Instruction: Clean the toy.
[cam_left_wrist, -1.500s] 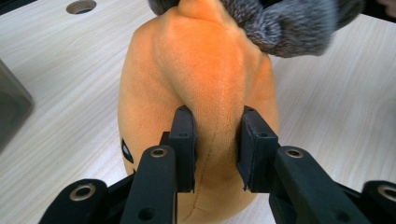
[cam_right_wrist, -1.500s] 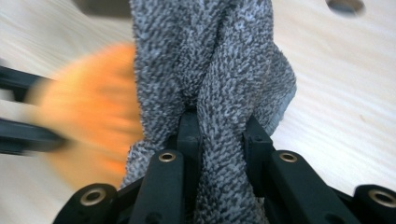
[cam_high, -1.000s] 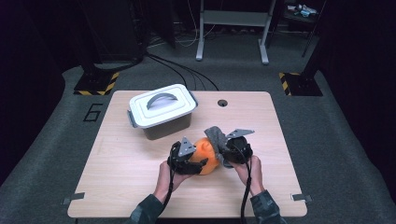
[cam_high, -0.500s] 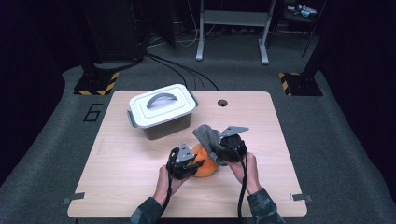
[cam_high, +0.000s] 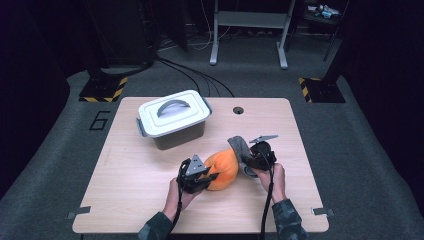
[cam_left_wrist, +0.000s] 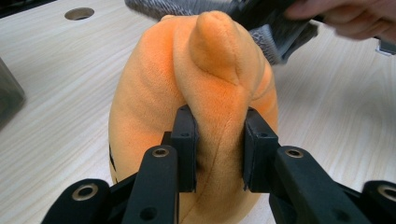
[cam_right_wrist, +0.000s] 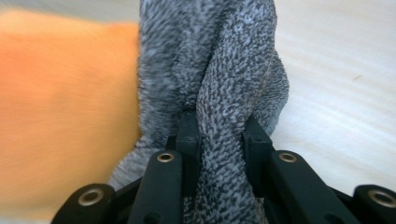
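An orange plush toy (cam_high: 223, 169) lies on the wooden table (cam_high: 125, 170) near its front edge. My left gripper (cam_high: 206, 178) is at the toy's left side. Its jaws have just been closing and now pinch a fold of the plush (cam_left_wrist: 154, 93) between the pads of the left gripper (cam_left_wrist: 219, 116). A grey knitted cloth (cam_high: 239, 146) rises from the toy's right side. My right gripper (cam_high: 250, 156) is shut on it, and the bunched cloth (cam_right_wrist: 233, 56) is squeezed between the pads of the right gripper (cam_right_wrist: 222, 123), with the orange plush (cam_right_wrist: 60, 107) blurred beside it.
A grey box with a white handled lid (cam_high: 172, 119) stands at the back left of the table. A small round hole (cam_high: 238, 110) sits near the far edge. Bare wood lies to the left and right of the hands.
The left jaws have closed on the orange plush. The right gripper has moved to the right with the grey cloth, away from the toy.
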